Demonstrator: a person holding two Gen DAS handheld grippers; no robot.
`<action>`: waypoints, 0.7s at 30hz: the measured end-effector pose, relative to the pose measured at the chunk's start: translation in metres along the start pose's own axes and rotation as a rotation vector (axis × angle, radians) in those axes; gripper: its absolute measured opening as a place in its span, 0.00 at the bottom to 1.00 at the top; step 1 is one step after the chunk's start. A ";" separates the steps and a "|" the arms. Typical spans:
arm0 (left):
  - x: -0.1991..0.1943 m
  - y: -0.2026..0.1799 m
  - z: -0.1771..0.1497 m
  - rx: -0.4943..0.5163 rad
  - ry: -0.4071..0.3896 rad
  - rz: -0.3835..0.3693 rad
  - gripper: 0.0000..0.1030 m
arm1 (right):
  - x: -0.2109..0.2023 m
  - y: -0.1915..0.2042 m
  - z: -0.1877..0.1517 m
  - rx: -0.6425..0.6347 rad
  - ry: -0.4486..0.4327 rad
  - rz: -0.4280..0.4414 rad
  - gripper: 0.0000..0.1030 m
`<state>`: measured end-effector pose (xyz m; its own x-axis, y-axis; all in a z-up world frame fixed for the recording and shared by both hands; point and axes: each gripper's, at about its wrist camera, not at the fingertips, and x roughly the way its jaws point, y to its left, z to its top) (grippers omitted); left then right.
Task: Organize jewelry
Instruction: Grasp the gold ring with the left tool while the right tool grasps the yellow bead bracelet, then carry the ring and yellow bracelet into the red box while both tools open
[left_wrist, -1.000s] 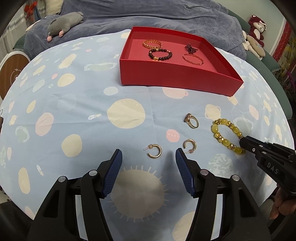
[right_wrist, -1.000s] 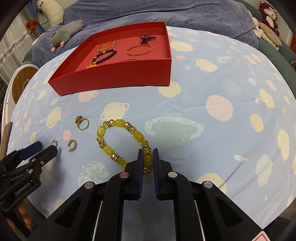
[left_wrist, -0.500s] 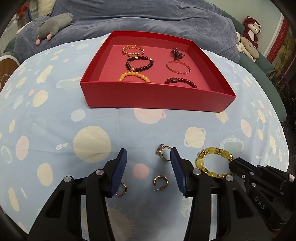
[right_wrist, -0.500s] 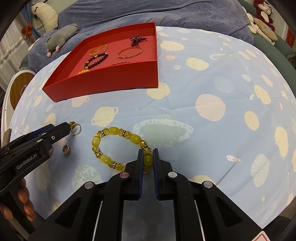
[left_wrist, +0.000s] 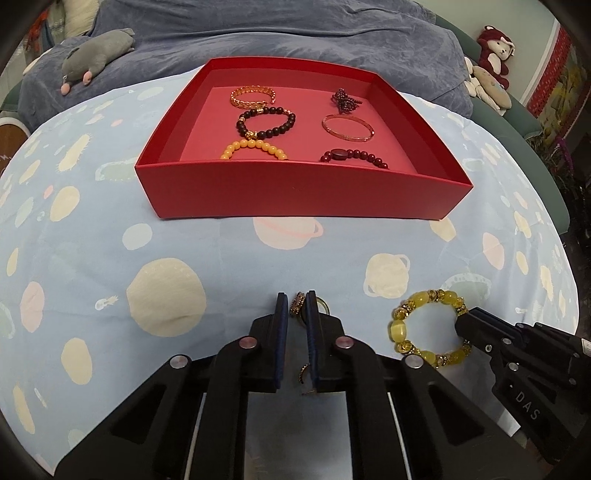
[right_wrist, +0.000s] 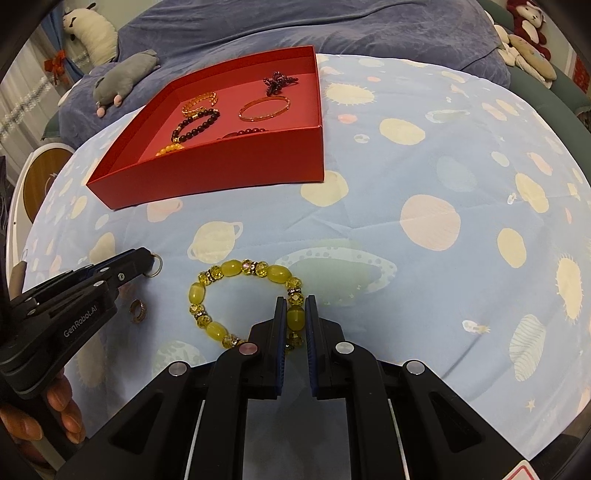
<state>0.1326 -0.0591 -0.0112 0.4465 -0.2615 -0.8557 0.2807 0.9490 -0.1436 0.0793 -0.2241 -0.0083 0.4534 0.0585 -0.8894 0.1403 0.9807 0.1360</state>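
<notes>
- Pinching a ring (left_wrist: 296, 305), the left gripper (left_wrist: 296, 314) has its jaws nearly shut, low on the tablecloth (left_wrist: 221, 258).
- Right gripper (right_wrist: 295, 317) clamps one bead of the yellow bracelet (right_wrist: 236, 301).
- Ahead of both jaws lies bare cloth, then the near wall of the red tray (left_wrist: 295, 195).

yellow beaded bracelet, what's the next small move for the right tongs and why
Probably lift it straight up. The right tongs are shut on one bead of the yellow beaded bracelet, whose loop lies on the blue planet-print cloth; the open red cardboard tray sits beyond, its near wall in the way.
</notes>
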 end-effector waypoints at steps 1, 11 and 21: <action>-0.001 0.001 0.000 0.000 0.002 -0.001 0.08 | -0.001 0.000 0.000 0.000 -0.003 0.001 0.09; -0.019 0.012 -0.006 -0.036 0.007 -0.023 0.08 | -0.022 0.007 0.008 -0.015 -0.046 0.021 0.09; -0.045 0.018 -0.005 -0.059 -0.003 -0.021 0.08 | -0.050 0.017 0.021 -0.047 -0.100 0.049 0.09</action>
<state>0.1129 -0.0295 0.0224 0.4433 -0.2815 -0.8510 0.2393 0.9521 -0.1903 0.0773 -0.2139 0.0475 0.5445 0.0899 -0.8339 0.0759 0.9849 0.1557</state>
